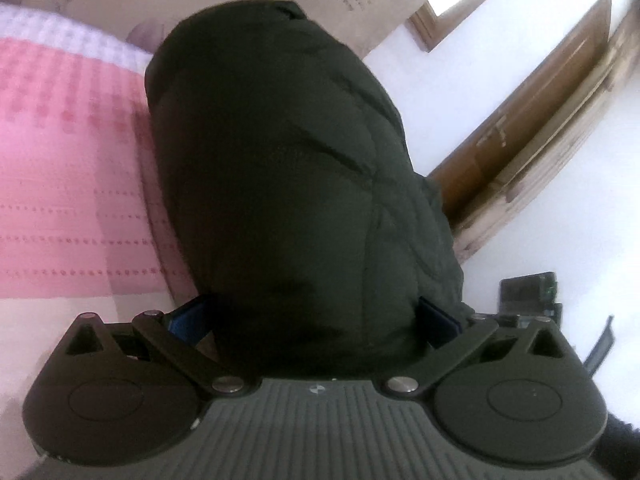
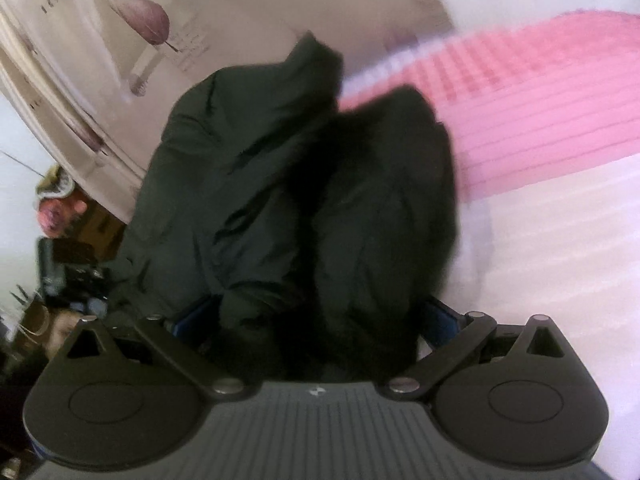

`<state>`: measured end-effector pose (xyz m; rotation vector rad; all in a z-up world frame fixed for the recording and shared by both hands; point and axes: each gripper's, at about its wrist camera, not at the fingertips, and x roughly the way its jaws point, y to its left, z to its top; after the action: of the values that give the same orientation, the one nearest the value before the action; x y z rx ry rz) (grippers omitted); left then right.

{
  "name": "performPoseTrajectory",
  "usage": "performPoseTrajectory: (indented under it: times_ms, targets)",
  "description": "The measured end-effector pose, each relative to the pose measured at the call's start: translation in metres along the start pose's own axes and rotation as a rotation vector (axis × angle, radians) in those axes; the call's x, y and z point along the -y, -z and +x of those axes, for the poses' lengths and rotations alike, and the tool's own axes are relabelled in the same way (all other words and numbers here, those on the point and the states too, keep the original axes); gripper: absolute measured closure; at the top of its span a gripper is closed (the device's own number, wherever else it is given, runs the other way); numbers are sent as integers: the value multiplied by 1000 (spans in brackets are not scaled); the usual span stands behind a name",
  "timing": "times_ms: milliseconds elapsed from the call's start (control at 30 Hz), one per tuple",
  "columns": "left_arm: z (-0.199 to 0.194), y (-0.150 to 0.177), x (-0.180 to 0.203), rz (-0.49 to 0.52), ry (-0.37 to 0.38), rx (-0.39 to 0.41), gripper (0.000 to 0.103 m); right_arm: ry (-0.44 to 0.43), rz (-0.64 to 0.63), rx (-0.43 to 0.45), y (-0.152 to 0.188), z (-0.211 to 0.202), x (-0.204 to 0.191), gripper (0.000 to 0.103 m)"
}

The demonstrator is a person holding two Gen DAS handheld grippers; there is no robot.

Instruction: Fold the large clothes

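**Jacket bunched in both grippers**

While I hold both ends, left gripper fingers clamp a puffy fold of the dark jacket, right gripper pinches bunched fabric too. Jacket blocks most of each view over the pink blanket; wooden door behind.

The bed carries everything here. Its pale cream sheet, printed with mauve leaf shapes and lines of small text, covers the far part, beyond both hand-held grippers. A pink waffle-textured blanket with a white edge band lies directly on the bed, to the left of the left hand-held gripper and to the upper right of the right hand-held gripper. A dark green padded jacket bulges ahead of each; whether it touches the bed cannot be told.
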<state>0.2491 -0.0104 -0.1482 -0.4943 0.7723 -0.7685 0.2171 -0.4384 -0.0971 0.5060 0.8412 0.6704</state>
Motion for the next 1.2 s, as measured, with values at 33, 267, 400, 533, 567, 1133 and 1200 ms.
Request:
performPoseTrajectory:
  times_ms: [33,267,400,533,567,1133,1200]
  targets:
    - [2,0,-3,-7,7,-4,1,-17,-2,-4,0,5,-3,0]
    - [-3,7,27,143,-118,56,21,-48,-74,53,14,26,-37,23]
    - [-17,8,39,184,-165,81,27,-77,-42,108,14,20,-52,38]
    - [-43,8,45,195,-193,101,29,-103,-59,136,17,20,-77,41]
    - [-50,9,45,196,-200,105,29,-112,-58,138,17,23,-85,41]
    - [-184,35,44,240,-388,146,29,-276,-81,101,57,70,-192,42]
    - [-189,39,39,238,-400,149,29,-276,-71,93,64,77,-195,42]
